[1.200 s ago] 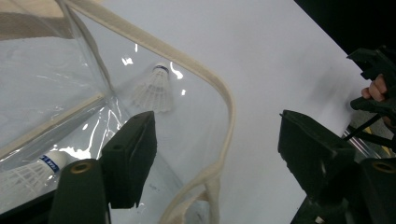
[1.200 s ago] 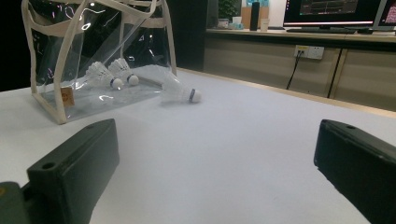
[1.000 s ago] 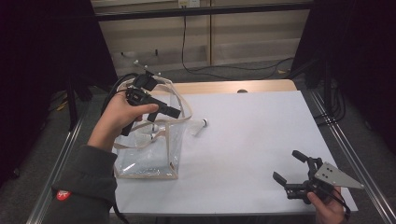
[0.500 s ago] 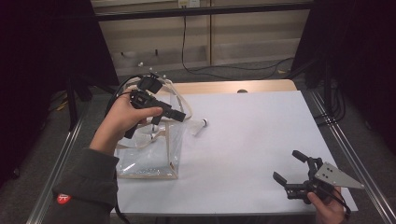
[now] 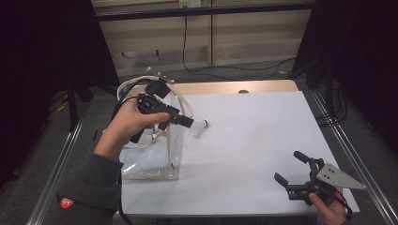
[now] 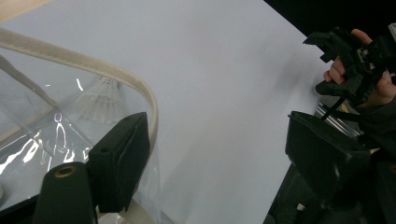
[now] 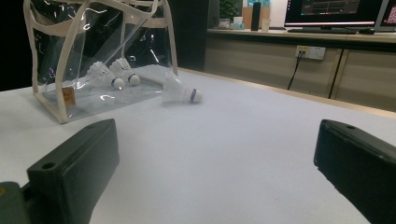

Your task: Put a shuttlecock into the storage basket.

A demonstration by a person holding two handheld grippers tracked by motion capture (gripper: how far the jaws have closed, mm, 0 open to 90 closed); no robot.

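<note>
Hovering with jaws apart, the left tongs overhang a clear, cream-trimmed bag; a feathery white shuttlecock lies just beyond.

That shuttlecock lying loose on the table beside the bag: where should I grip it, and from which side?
Grip the shuttlecock across its feather skirt, just behind the banded cork. It lies on its side, cork pointing away from the clear bag, so likely come from above with the jaws straddling the skirt crosswise; the round cork could slip out.
</note>
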